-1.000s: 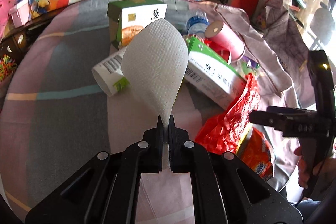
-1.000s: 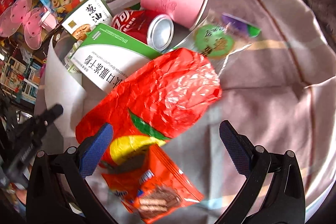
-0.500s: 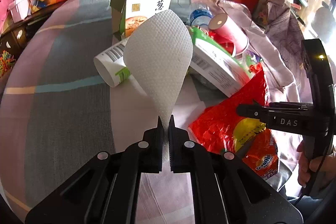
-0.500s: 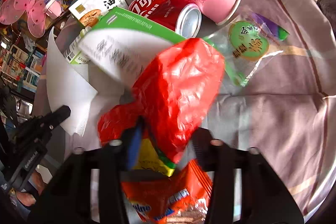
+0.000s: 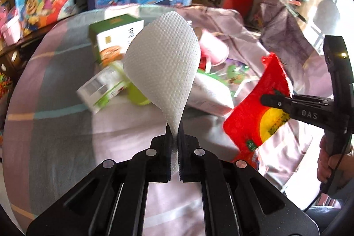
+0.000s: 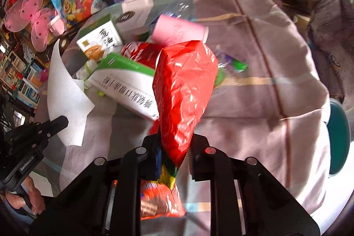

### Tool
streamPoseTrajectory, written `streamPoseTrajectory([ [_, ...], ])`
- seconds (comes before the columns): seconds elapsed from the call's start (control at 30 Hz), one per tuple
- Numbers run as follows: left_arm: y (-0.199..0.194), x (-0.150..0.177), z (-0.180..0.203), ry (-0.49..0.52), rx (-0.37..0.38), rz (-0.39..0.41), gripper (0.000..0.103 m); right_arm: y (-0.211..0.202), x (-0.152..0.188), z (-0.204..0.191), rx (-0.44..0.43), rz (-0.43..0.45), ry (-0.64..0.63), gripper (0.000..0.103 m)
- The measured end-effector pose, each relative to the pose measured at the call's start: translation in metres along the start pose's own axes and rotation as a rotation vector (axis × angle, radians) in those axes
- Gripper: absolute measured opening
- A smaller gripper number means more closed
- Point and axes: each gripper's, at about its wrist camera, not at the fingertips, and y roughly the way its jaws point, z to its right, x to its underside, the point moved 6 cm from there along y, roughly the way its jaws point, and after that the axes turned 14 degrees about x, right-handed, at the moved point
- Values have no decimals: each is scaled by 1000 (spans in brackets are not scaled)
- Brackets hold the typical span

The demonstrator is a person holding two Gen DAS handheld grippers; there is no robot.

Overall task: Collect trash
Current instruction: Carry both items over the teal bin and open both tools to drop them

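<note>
I see a round counter [image 6: 276,85] draped in a pale lilac cloth [image 5: 55,103] with teal, tan and grey stripes. Trash sits piled toward its far side: a green-and-white box with a food picture [image 6: 99,41], a long white carton with a green edge and printed text [image 6: 126,83], a red drink can [image 6: 139,53] on its side, and a pink paper cup [image 6: 179,31], also on its side. A clear wrapper with green print [image 6: 232,64] lies flat just beside the cup. An orange snack packet [image 6: 161,202] lies on the near side.
</note>
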Motion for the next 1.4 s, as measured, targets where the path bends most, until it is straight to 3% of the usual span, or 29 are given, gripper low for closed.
streamPoseTrajectory([
  [0.37,15,-26,54,74,39,-19,5,-21,-9,80,17,88,98,12],
  [0.87,61,-62,149,227,170,-78,5,-36,0,198,52,148,302,12],
  [1.1,108,-72,214,303,228,-139,5,-42,18,273,148,178,400,12],
  [1.4,178,-80,309,392,372,-215,5,-43,46,361,273,167,524,12],
])
